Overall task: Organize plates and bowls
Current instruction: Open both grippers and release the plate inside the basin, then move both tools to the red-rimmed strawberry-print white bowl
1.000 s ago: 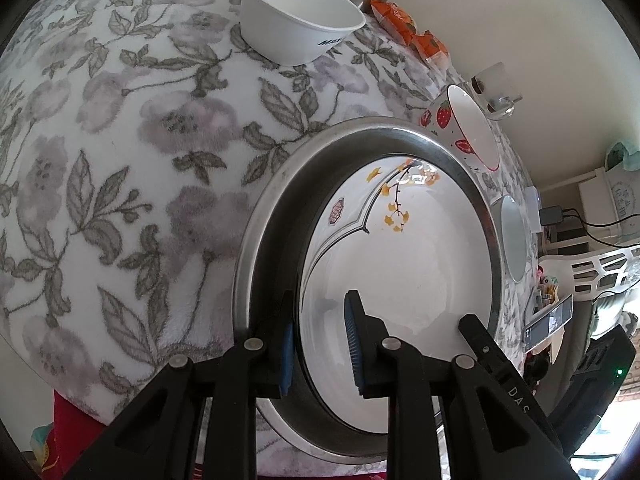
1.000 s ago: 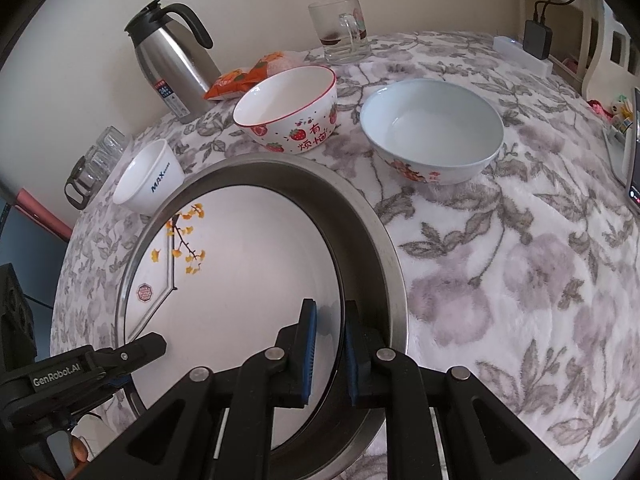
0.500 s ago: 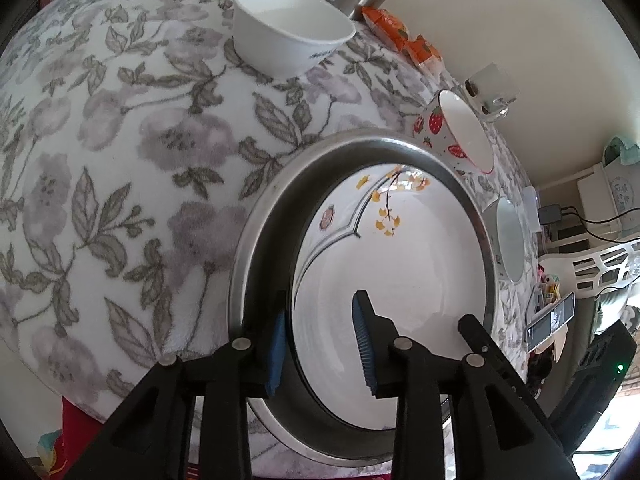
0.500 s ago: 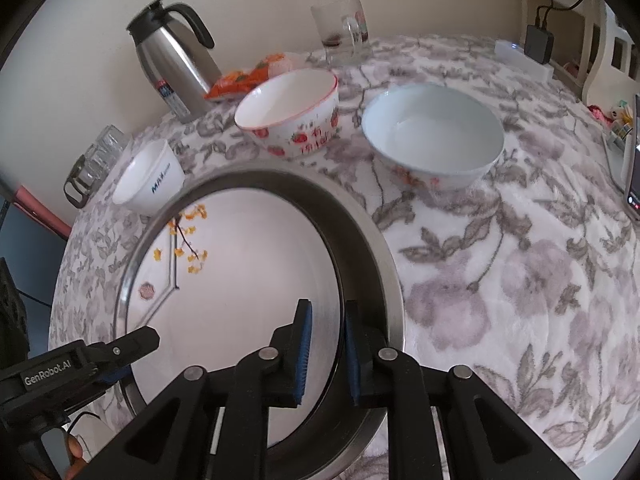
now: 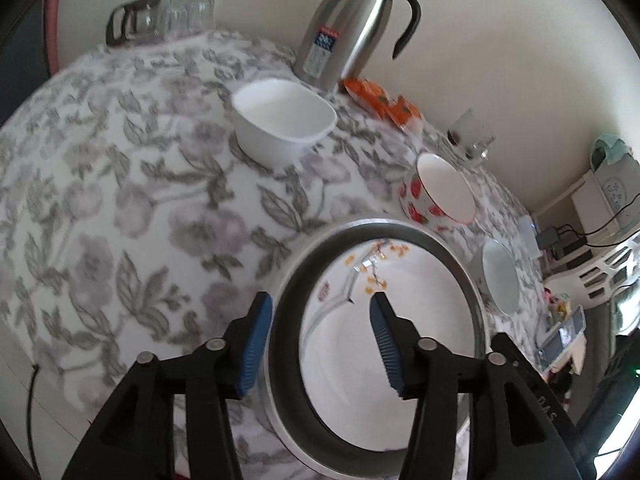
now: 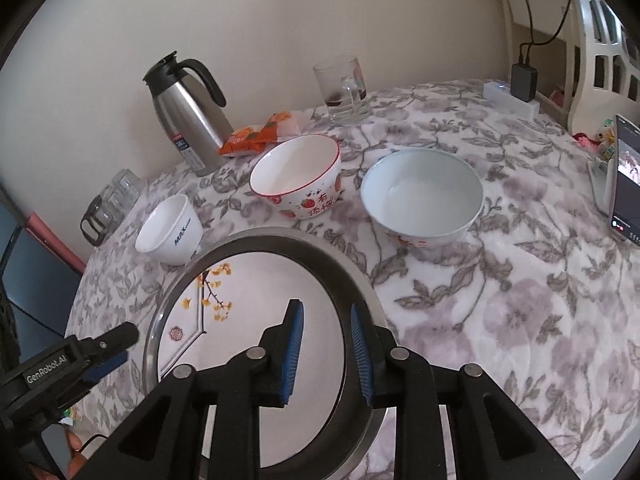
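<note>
A white plate with yellow flowers (image 5: 400, 340) (image 6: 248, 320) lies inside a steel plate (image 5: 288, 420) (image 6: 360, 292) on the floral tablecloth. My left gripper (image 5: 320, 336) is open, its jaws straddling the steel rim's left side. My right gripper (image 6: 325, 352) is open, its jaws astride the steel rim's right side. Behind stand a small white bowl (image 5: 284, 120) (image 6: 170, 232), a strawberry bowl (image 5: 440, 196) (image 6: 298, 178) and a pale blue bowl (image 5: 500, 276) (image 6: 422, 196).
A steel thermos (image 6: 188, 112) (image 5: 352, 24), orange snack packets (image 6: 256, 136), a glass mug (image 6: 344, 92) and stacked glasses (image 6: 112, 200) stand along the wall. A phone (image 6: 624, 184) stands at the right edge, a power strip (image 6: 512, 98) behind it.
Both grippers have opened and let go of the steel plate's rim. Both have drawn back and tilted up, so more of the table shows.
</note>
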Demonstrator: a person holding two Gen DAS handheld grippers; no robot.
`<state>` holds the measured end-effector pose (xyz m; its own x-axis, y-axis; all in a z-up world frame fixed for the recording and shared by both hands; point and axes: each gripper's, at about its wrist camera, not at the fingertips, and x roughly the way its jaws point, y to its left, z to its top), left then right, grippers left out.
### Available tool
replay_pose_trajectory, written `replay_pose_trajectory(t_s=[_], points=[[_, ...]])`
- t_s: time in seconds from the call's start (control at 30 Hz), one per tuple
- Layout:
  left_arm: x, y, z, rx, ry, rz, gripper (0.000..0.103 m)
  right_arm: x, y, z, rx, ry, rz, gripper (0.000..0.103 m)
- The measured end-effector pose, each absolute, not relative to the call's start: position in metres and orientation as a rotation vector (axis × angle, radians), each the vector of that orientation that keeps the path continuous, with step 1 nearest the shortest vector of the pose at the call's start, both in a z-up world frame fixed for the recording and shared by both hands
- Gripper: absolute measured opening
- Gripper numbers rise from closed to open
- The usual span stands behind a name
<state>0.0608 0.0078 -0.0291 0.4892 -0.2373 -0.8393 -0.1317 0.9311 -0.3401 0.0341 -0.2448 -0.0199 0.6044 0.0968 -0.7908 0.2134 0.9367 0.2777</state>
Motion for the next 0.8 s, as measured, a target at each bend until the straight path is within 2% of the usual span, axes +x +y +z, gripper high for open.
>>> replay_pose_trajectory(t_s=[0.07,0.1,0.13,0.17,0.23,0.47,0.5,0.53,0.57,0.8], points=[[0.063,0.012,-0.031,-0.397,1.07,-0.056,0.061,0.035,-0.245,-0.02,0.361,0.929,-0.071,0.03],[0.065,0.014,-0.033,-0.408,1.077,-0.055,0.062,0.035,-0.244,-0.02,0.357,0.931,-0.075,0.043],[0.066,0.015,-0.034,-0.413,1.081,-0.052,0.063,0.035,-0.244,-0.02,0.352,0.931,-0.08,0.061],[0.067,0.017,-0.035,-0.417,1.087,-0.043,0.065,0.035,-0.244,-0.02,0.346,0.928,-0.087,0.065],[0.069,0.021,-0.036,-0.425,1.092,-0.015,0.074,0.034,-0.244,-0.019,0.335,0.924,-0.092,0.066],[0.08,0.039,-0.037,-0.42,1.077,0.103,0.076,0.038,-0.245,-0.025,0.325,0.945,-0.109,0.085],[0.082,0.041,-0.037,-0.416,1.071,0.117,0.077,0.039,-0.246,-0.026,0.326,0.948,-0.109,0.093],[0.083,0.042,-0.037,-0.411,1.067,0.124,0.091,0.04,-0.247,-0.028,0.329,0.954,-0.115,0.103],[0.085,0.042,-0.036,-0.401,1.064,0.131,0.099,0.04,-0.248,-0.029,0.332,0.958,-0.122,0.103],[0.106,0.046,-0.03,-0.379,1.049,0.143,0.1,0.044,-0.259,-0.03,0.376,0.958,-0.158,0.103]])
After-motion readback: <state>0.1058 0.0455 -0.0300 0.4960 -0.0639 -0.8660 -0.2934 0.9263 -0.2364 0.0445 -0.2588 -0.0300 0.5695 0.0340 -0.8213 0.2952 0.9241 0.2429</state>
